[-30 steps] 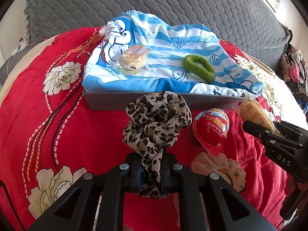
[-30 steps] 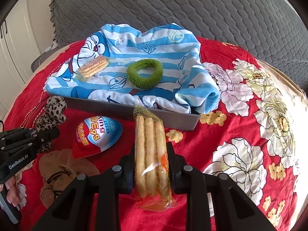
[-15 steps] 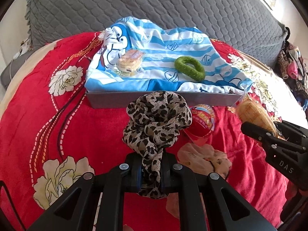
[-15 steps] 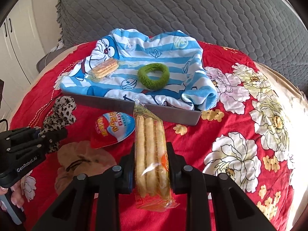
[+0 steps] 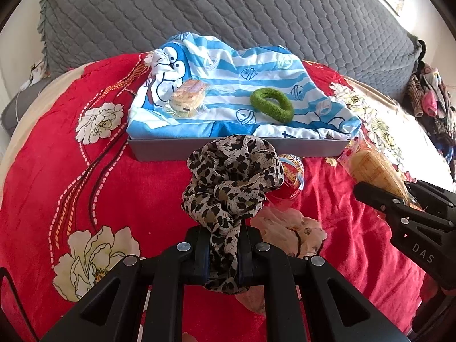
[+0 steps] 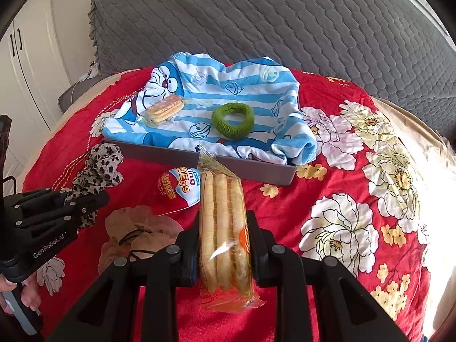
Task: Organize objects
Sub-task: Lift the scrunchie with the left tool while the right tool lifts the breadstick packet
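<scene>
grippers carry one item each, both raised above the red bedspread [image 6: 327, 188] and facing the tray [image 5: 228, 148].

1. left gripper [image 5: 223, 253]: clenched on the leopard scrunchie [image 5: 232, 179]. the grip sits on the lower fold, so the loose bulk stands clear above the fingers and should drop free on release.
2. right gripper [image 6: 223, 245]: clenched across the middle of the biscuit pack [image 6: 223, 228]. the pack stands on end, long axis toward 12 o'clock; a mid-length hold probably keeps it from tipping.
3. tray: at 12 o'clock in both wrist views, lined with a blue striped cloth [image 6: 256, 91]. a small cracker pack [image 6: 165, 108] lies on the cloth at its 9 o'clock side; a green scrunchie [image 6: 233, 119] lies near centre. snacks and hair ties appear to be gathered there, so both held items likely go in.

obstructions and surroundings:
- near tray wall stands between each gripper and the cloth; each load must pass over it.
- red egg toy [image 6: 179, 191] lies on the bedspread just before the tray, between the two grippers.
- beige scrunchie [image 6: 142, 233] lies at 6 o'clock of the egg toy, not yet collected.
- grey quilt [image 5: 228, 14] rises behind the tray at 12 o'clock.
</scene>
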The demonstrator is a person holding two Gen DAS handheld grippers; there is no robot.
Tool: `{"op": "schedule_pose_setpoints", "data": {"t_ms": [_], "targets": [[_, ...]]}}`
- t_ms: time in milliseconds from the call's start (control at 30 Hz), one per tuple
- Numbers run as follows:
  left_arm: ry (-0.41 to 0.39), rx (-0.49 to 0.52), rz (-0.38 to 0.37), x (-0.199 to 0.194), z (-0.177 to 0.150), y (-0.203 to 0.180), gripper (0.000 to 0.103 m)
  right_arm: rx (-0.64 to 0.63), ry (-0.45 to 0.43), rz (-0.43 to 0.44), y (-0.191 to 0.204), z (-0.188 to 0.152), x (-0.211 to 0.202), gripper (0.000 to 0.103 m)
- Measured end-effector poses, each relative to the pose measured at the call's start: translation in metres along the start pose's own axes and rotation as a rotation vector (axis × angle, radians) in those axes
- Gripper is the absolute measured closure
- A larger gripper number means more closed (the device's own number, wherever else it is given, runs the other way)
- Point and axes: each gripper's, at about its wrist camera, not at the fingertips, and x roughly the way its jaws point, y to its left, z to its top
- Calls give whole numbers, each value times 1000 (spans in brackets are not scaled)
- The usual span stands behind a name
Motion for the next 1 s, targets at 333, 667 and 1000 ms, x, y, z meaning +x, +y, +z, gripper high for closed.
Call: {"op": "schedule_pose_setpoints", "data": {"t_ms": [333,667,1000], "targets": [[-14,7,3,-11,-5,-7,90,8,-30,4,8,-1,-16,76],[-39,22,14,-30,-8,-11,90,11,-48,12,20,-2,-29,76],[-47,23,21,-41,-13,-12,90,27,-72,17,26,-5,-45,76]]}}
